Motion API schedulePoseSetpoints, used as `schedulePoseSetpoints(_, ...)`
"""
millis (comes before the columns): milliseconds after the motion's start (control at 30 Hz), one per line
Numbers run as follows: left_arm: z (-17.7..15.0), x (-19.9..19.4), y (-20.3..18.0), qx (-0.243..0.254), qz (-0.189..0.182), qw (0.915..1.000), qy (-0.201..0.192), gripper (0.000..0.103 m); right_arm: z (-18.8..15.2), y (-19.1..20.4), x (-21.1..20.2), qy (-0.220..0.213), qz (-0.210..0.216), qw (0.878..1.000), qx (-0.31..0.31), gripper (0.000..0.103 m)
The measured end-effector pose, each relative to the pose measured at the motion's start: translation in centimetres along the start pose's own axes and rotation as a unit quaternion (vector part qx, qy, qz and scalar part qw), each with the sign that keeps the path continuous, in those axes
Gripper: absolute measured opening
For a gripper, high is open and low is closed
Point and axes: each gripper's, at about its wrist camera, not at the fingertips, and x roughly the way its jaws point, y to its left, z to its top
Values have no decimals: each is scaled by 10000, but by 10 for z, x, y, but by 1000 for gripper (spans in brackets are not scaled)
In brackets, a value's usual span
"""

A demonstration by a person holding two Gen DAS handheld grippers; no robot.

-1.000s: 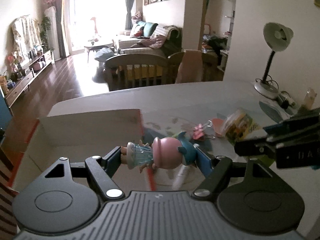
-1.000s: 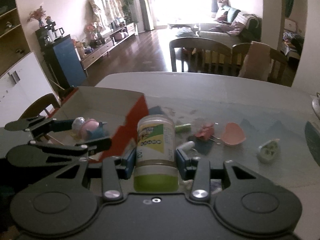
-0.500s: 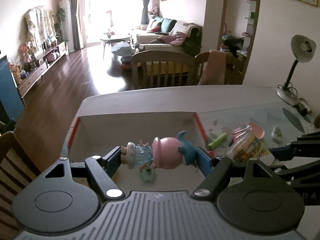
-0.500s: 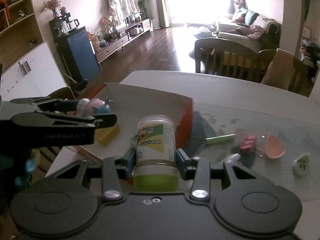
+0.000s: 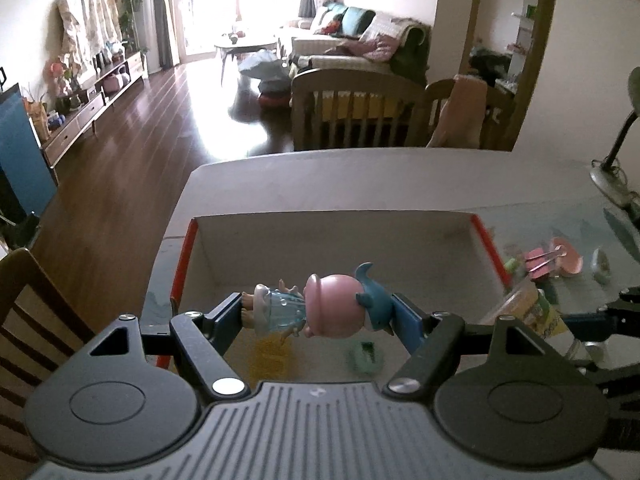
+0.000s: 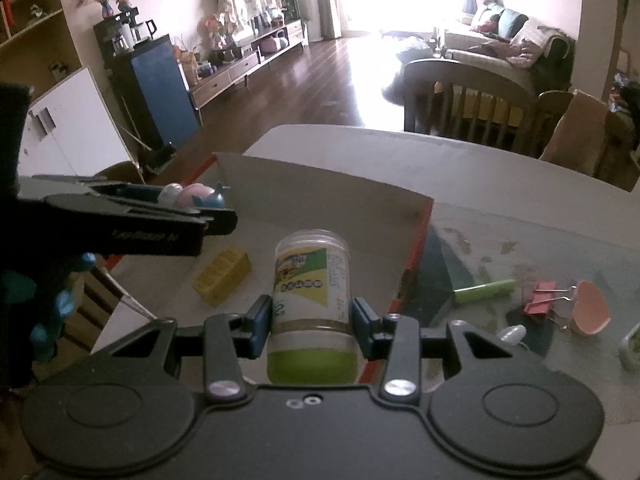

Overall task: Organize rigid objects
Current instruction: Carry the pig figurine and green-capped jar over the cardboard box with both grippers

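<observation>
My left gripper (image 5: 320,316) is shut on a pink-headed toy figure (image 5: 320,310) with a blue hat, lying sideways, held above the open cardboard box (image 5: 336,228). It also shows in the right wrist view (image 6: 196,196). My right gripper (image 6: 312,320) is shut on a clear bottle with a green cap (image 6: 311,304), held over the box's right side near its red-edged wall (image 6: 416,248). The bottle also shows in the left wrist view (image 5: 528,312). A yellow block (image 6: 222,276) and a small green item (image 5: 364,356) lie in the box.
On the glass table right of the box lie a green tube (image 6: 484,290), a red binder clip (image 6: 544,300), a pink shell-like dish (image 6: 590,306) and a small white item (image 5: 600,266). A desk lamp (image 5: 616,160) stands far right. Chairs stand behind the table.
Both grippers have moved left with their loads, from beside the box to over it. The box floor with the yellow block and green item has come into view.
</observation>
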Motion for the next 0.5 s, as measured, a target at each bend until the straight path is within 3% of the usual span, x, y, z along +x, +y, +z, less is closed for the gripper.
schedulePoseSetpoints(500, 12, 76, -5, 180, -74, 9977, 649, 78, -2, 14, 70, 613, -319, 9973, -260, 42)
